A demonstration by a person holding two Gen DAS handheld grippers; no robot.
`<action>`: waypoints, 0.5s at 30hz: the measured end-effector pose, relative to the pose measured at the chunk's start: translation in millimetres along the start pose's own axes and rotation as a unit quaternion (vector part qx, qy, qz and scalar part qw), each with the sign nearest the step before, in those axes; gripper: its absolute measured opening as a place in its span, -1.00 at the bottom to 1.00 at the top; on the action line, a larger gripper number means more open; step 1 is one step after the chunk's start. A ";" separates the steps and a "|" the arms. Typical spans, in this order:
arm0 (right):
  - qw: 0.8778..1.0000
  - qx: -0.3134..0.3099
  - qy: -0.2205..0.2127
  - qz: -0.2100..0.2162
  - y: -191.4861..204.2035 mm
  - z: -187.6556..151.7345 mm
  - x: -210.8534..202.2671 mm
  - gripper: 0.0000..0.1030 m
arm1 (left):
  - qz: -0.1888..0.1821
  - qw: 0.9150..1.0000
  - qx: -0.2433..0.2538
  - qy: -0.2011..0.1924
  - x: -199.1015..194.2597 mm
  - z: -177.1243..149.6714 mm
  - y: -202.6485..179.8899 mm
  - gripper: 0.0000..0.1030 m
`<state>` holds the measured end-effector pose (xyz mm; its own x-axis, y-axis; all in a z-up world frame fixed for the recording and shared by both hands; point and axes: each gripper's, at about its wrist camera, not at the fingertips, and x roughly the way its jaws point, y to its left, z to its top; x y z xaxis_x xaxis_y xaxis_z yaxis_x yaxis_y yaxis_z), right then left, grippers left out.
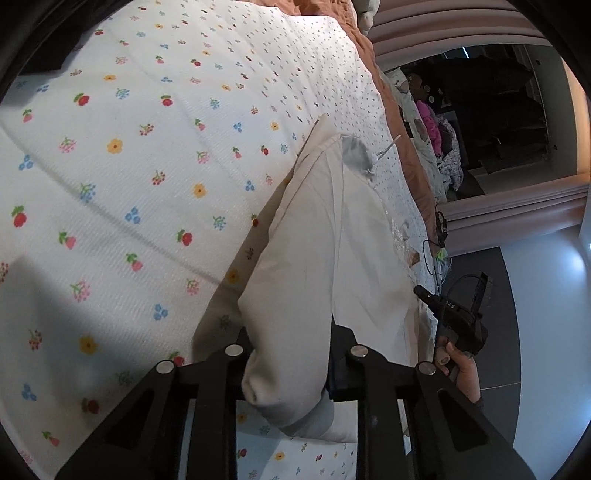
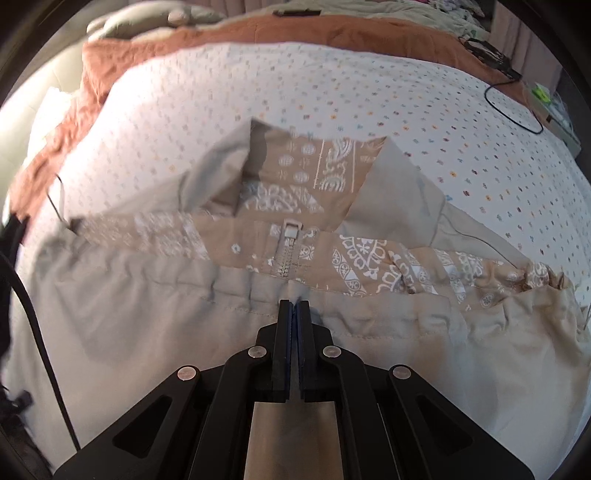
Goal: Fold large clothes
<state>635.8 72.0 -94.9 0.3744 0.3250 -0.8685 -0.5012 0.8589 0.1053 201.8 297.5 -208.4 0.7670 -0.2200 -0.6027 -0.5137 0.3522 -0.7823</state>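
A large beige jacket (image 2: pixel 369 369) with a brown patterned lining (image 2: pixel 306 173) and a zipper (image 2: pixel 288 251) lies spread on the bed. My right gripper (image 2: pixel 294 308) is shut on the jacket's gathered hem just below the zipper. In the left wrist view the jacket (image 1: pixel 317 240) hangs as a lifted cream fold, and my left gripper (image 1: pixel 290 354) is shut on it, with cloth bunched between the fingers. The right gripper (image 1: pixel 458 321) and the hand holding it show at the bed's edge in the left view.
The bed has a white flower-print sheet (image 1: pixel 129 166) and an orange-brown blanket (image 2: pixel 295 33) at the far side. A black cable (image 2: pixel 517 110) and small items lie at the bed's far right. Clothes (image 1: pixel 432 125) are piled beyond the bed, above a dark floor (image 1: pixel 498 332).
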 end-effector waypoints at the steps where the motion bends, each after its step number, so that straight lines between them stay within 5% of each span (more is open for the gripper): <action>1: 1.000 0.004 -0.009 0.003 -1.8 -1.9 -12.3 -0.97 | -0.003 1.000 0.002 -0.003 -1.6 -0.4 -0.8 -0.60; 4: 0.999 0.002 -0.031 0.007 1.8 -14.7 -43.7 -0.56 | -0.010 1.000 0.010 -0.008 -5.4 -1.2 -2.8 -0.63; 6: 0.999 0.000 -0.042 0.024 4.7 -29.9 -62.3 0.70 | -0.021 1.000 0.018 -0.010 -8.3 -1.7 -5.0 -0.66; 11: 0.996 0.019 -0.066 0.061 -1.9 -76.3 -103.3 0.71 | -0.039 0.999 0.024 -0.010 -12.3 0.5 -12.0 -0.71; 15: 0.996 0.017 -0.072 0.040 -2.5 -116.1 -127.5 0.70 | -0.052 0.998 0.035 -0.011 -14.9 1.5 -21.2 -0.74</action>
<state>498.8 -17.6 -40.6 0.4438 0.4450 -0.7778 -0.5078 0.8401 0.1909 201.9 294.6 -182.6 0.8236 -0.2392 -0.5142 -0.4032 0.3907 -0.8275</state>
